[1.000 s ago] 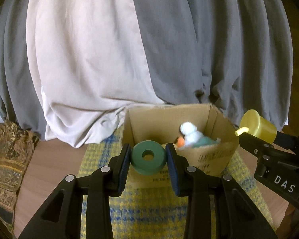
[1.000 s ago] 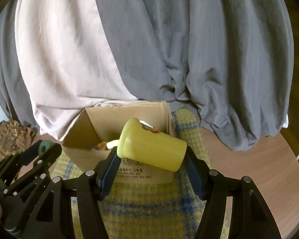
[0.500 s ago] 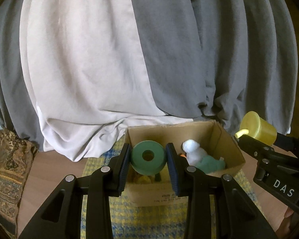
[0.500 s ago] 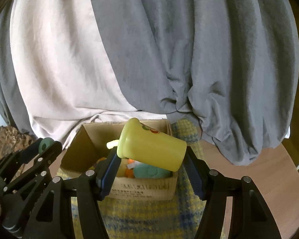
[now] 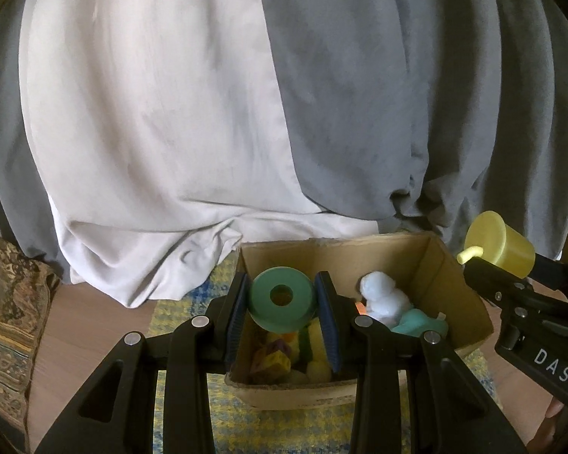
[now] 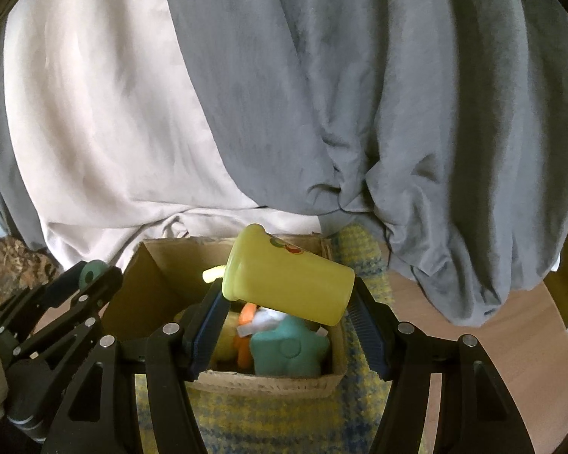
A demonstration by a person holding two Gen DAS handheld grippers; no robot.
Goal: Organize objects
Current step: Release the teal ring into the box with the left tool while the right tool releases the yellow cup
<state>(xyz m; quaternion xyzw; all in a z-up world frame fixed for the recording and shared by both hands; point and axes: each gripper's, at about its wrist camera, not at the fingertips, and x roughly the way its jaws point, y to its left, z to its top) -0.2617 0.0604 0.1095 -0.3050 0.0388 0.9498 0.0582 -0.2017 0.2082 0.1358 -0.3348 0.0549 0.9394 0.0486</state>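
Note:
My left gripper (image 5: 283, 300) is shut on a green ring (image 5: 283, 299) and holds it above the left part of an open cardboard box (image 5: 462, 295). My right gripper (image 6: 288, 302) is shut on a yellow sippy cup (image 6: 287, 283), tilted on its side above the same box (image 6: 147, 287). The cup also shows at the right of the left wrist view (image 5: 500, 247), and the ring at the left of the right wrist view (image 6: 91, 274). Inside the box lie a white plush (image 5: 382, 297), a teal star toy (image 6: 287, 348) and several small yellow and orange toys (image 5: 280, 355).
The box stands on a yellow and blue checked mat (image 6: 276, 416) on a wooden table (image 6: 541, 359). Grey and cream curtains (image 5: 246, 113) hang right behind the box. A patterned brown cushion (image 5: 7, 321) lies at the far left.
Both grippers have risen and come over the box, so its inside and the toys in it now show. The ring and the cup stay gripped.

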